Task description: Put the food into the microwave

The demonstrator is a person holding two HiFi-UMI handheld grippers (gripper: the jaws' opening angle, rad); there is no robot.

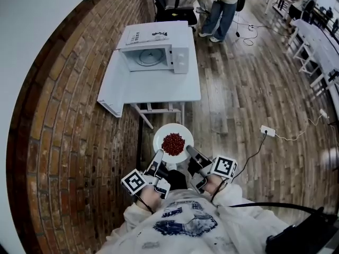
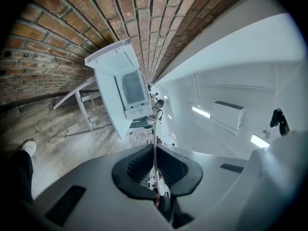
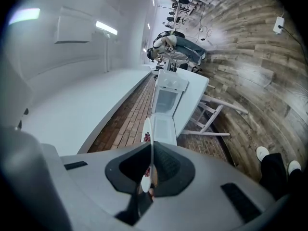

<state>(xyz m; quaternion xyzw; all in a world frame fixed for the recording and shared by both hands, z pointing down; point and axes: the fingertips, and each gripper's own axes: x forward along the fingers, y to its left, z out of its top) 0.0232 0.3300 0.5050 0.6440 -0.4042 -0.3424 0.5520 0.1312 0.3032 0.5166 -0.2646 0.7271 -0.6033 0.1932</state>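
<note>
Nearest in, the left gripper (image 1: 158,157) and the right gripper (image 1: 191,153) each pinch one side of a white plate (image 1: 180,129), held level out in front of the person's chest. In both gripper views the dark jaws are closed on the plate's thin rim, which shows edge-on between them (image 2: 155,163) (image 3: 147,181). The plate carries a heap of small red food (image 1: 173,143), berries or beans perhaps; from here I cannot say which. It hangs in the air above the floor, short of the table and well apart from the microwave.

Below is a wooden plank floor (image 1: 249,89), worn and grey-brown, with a white power strip (image 1: 267,130) lying on it to the right and a thin cable trailing away from it. Ahead stands a white table (image 1: 169,91) set against a red brick wall (image 1: 69,115) that runs along the left side. On the table sits a white microwave (image 1: 181,57) facing the person, its door (image 1: 110,86) swung open to the left and the round turntable visible inside.

Beyond the table a person in jeans (image 1: 218,12) stands on the planks, and farther right a row of long white tables (image 1: 318,41) lines the room.
</note>
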